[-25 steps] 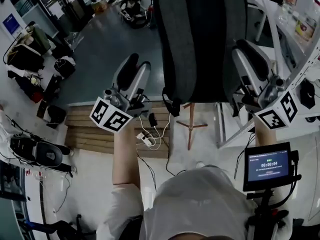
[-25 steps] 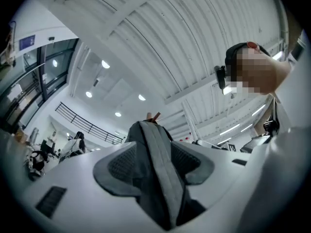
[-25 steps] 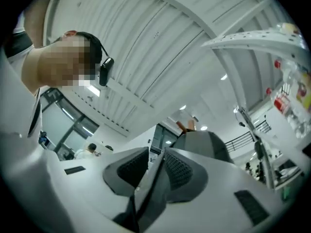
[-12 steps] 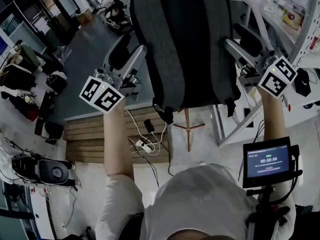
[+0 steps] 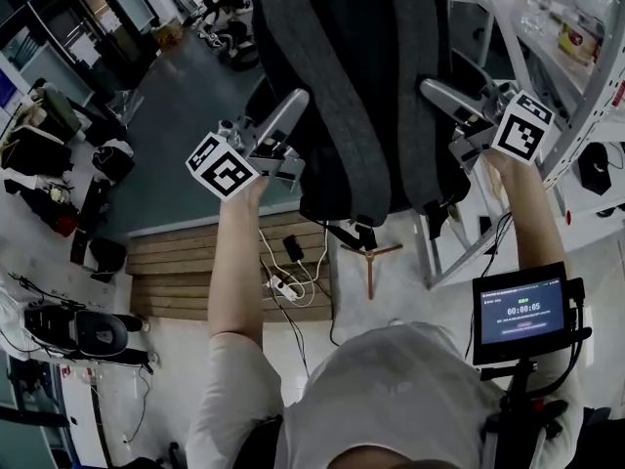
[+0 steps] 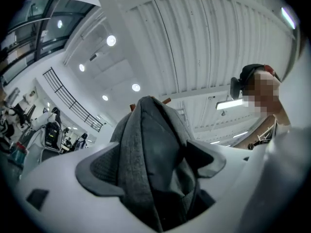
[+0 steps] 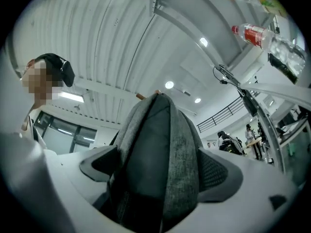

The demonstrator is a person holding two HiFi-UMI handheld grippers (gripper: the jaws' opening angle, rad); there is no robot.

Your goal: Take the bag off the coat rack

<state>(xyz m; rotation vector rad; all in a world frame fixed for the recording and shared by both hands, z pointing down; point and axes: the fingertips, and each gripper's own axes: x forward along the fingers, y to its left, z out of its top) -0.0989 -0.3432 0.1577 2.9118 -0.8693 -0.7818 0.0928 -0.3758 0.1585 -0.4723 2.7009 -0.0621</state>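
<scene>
Grey bag (image 5: 361,86) hangs on the coat rack (image 5: 369,260); the rack's foot stands on the floor below the bag. My left gripper (image 5: 288,115) is at the bag's left side and my right gripper (image 5: 437,93) at its right side. Both pairs of jaws are opening, spread wide, with bag fabric between them. No firm pinch observed.

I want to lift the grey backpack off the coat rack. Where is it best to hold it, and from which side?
Grip the backpack low on its two side edges, one gripper from each side: it hangs upright on the coat rack, too wide for one grip. The left gripper and right gripper, both opening, have its fabric between their fingers.
</scene>
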